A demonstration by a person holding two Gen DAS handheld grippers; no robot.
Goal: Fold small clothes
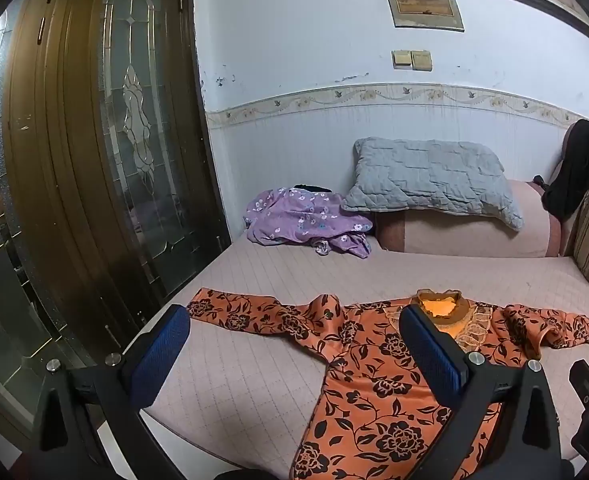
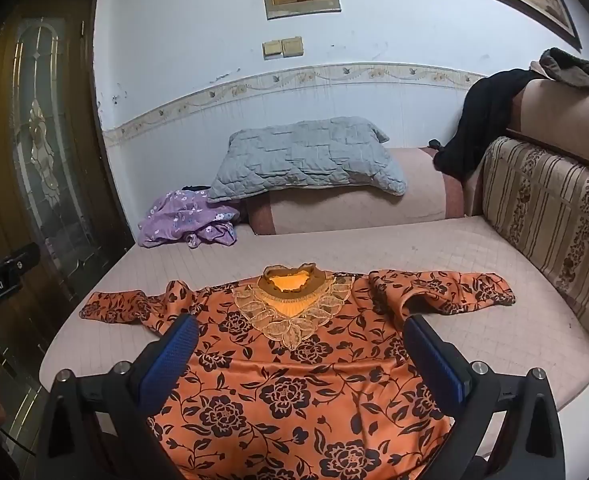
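Zero folds done: orange floral top [image 2: 294, 380] lies flat, sleeves out; left gripper [image 1: 294, 344] and right gripper [image 2: 300, 354] wide, empty.

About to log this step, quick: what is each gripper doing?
Left gripper: open, holding nothing.
Right gripper: open, holding nothing.

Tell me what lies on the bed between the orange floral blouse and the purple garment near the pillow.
Nothing: between the orange blouse and the purple garment only bare pink quilted bed cover shows, clearest in the right wrist view.

left tool [image 1: 294, 322] open, right tool [image 2: 300, 334] open
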